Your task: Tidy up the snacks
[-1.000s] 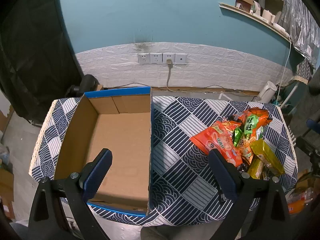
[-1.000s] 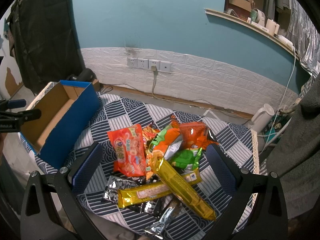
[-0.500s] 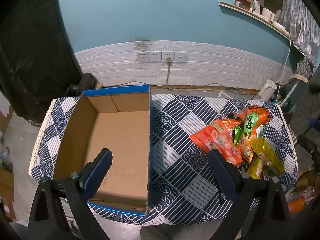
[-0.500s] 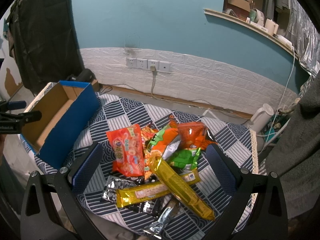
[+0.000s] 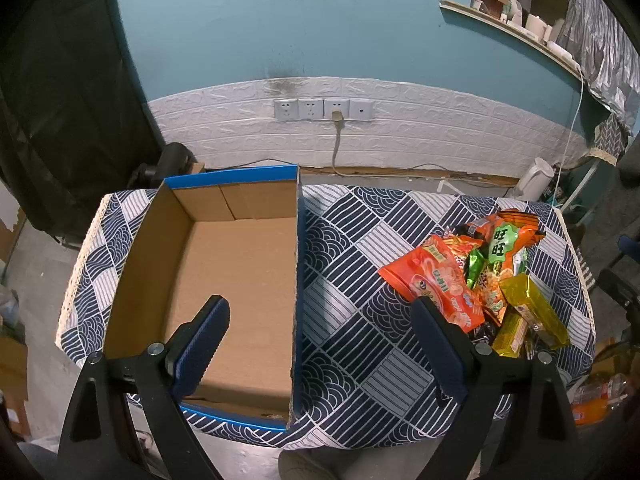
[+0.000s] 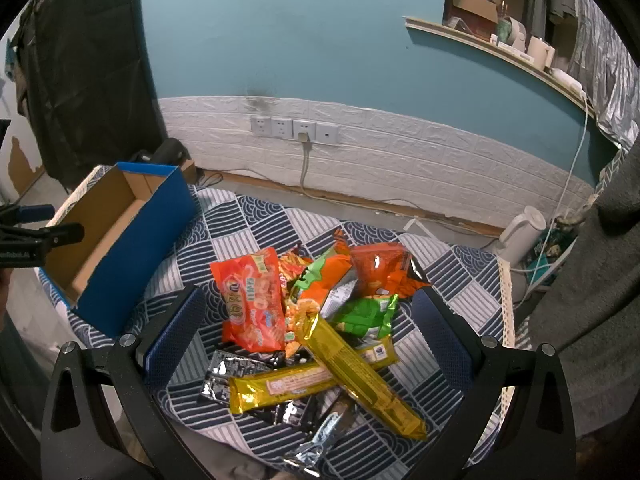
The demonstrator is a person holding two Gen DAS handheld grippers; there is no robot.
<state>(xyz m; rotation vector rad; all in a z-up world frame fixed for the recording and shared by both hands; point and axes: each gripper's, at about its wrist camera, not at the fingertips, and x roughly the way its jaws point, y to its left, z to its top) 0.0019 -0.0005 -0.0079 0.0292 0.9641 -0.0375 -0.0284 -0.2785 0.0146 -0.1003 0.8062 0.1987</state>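
The left tool [image 5: 320, 316] hangs above the table with its jaws wide and nothing between them; they have just been closing by a small amount. Between its fingers, in the lower middle of the left wrist view, are only the right wall of the cardboard box [image 5: 298, 280] and bare patterned tablecloth [image 5: 360, 320]. The right tool [image 6: 308, 312] also stands wide and holds nothing. It is poised over the snack pile [image 6: 316, 320], which fills the lower middle of the right wrist view.

No packet is in hand, so the step appears to be choosing a first one. The best pick is probably a packet lying on top with a free edge. The long gold packet [image 6: 360, 372] crosses over a second gold packet [image 6: 280, 388] and looks like the easiest to lift without dragging the others. The orange bag [image 6: 250, 304] at the pile's left edge is also exposed, and it is the one nearest the box. Foil wrappers are slippery and crush easily, so a grip across the narrow width, well in from the end, should hold better than a pinch at a corner.

The box sits at the left of the table, well apart from the pile, open at the top. Its brown floor is bare, with no snack in it. All the snacks lie loose on the cloth.
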